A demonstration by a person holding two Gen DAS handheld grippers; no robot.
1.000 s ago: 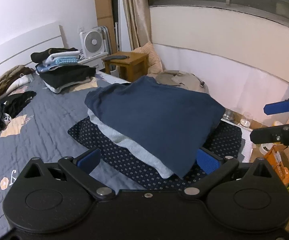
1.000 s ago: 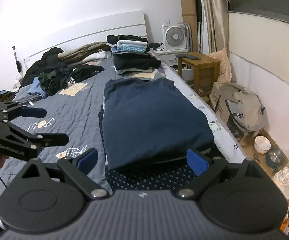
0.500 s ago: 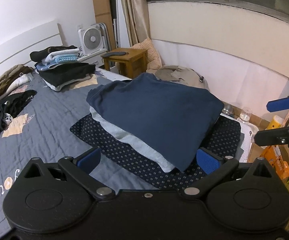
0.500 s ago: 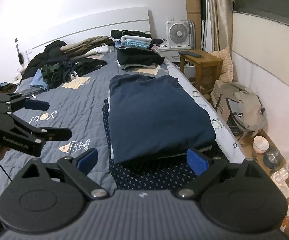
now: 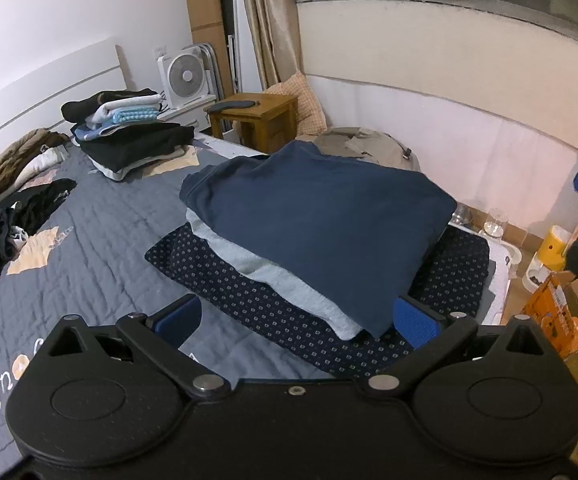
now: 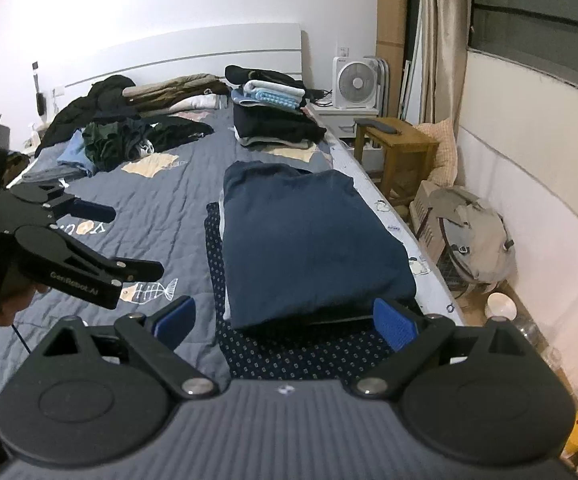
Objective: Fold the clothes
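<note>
Bedroom; grey quilt [image 6: 157, 200] covers the bed, white headboard behind. At far left, loose clothes [image 6: 109, 140] lie in a heap. Your left gripper [image 5: 295, 316] hangs above the quilt, jaws spread wide, holding nothing. Mid-bed, near the right edge, the navy top [image 6: 309, 240] lies folded on a pale garment [image 5: 273, 276], both on a dotted cloth [image 5: 257, 308]. Beyond it, a folded stack [image 6: 273, 116]. Your right gripper [image 6: 285, 320] is wide apart too, empty, facing the pile's near end. At right stand a stool [image 6: 397, 140] and a backpack [image 6: 473, 236].
</note>
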